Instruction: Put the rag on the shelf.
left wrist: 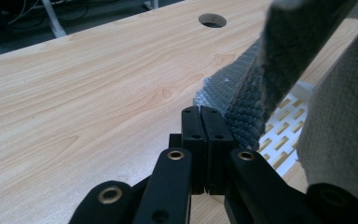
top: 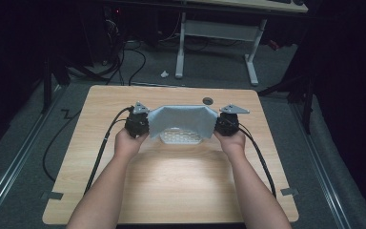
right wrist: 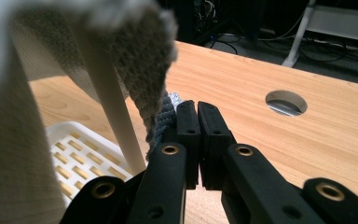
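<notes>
A grey cloth (top: 183, 118) hangs stretched between my two grippers above the middle of the wooden table (top: 171, 186). My left gripper (top: 147, 125) is shut on the cloth's left edge. In the left gripper view the jaws (left wrist: 200, 114) are pressed together with the knit cloth (left wrist: 247, 98) rising from their right side. My right gripper (top: 217, 125) is shut on the right edge, and its own view shows the closed jaws (right wrist: 198, 109) with the cloth (right wrist: 156, 56) bunched at their left. Under the cloth lies a white slotted tray (top: 181, 138).
The white tray (left wrist: 286, 135) (right wrist: 81, 156) rests on the tabletop between the grippers, with a white upright bar (right wrist: 114, 112) beside it. A round cable hole (top: 208, 100) (left wrist: 212, 20) (right wrist: 285, 102) sits near the far edge. Cables trail off both sides; a desk frame (top: 217, 43) stands beyond.
</notes>
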